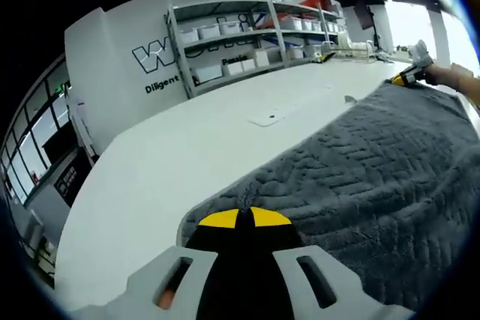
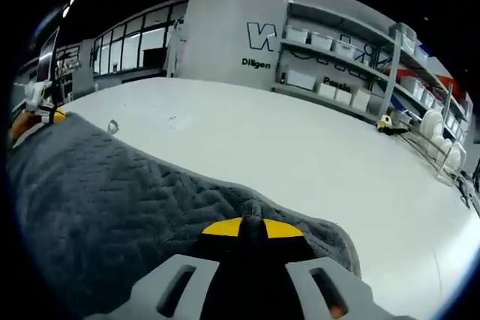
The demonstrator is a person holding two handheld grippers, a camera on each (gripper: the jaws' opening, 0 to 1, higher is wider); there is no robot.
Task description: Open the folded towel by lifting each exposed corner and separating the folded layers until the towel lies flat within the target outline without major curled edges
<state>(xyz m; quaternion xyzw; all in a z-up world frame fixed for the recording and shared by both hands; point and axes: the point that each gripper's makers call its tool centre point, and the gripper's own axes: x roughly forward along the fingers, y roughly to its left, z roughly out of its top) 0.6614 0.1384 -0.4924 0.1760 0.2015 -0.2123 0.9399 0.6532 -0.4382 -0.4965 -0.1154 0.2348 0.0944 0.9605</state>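
Observation:
A dark grey towel (image 1: 360, 170) with a herringbone weave lies spread on the white table (image 1: 172, 162). In the left gripper view, my left gripper (image 1: 244, 219) has its yellow-tipped jaws together on the towel's near edge. The right gripper (image 1: 406, 76) shows far off at the towel's opposite corner, held by a hand (image 1: 450, 74). In the right gripper view, my right gripper (image 2: 251, 227) is shut on a corner of the towel (image 2: 112, 200), which bunches into a small hump at the tips. The left gripper (image 2: 51, 115) shows at the far left end of the towel.
A flat white plate (image 1: 270, 118) and a small clip-like item (image 1: 349, 99) lie on the table beyond the towel. Metal shelves (image 1: 247, 35) with white bins stand against the lettered wall. A small yellow object (image 2: 385, 122) and a dish rack (image 2: 439, 144) sit near the table's far right.

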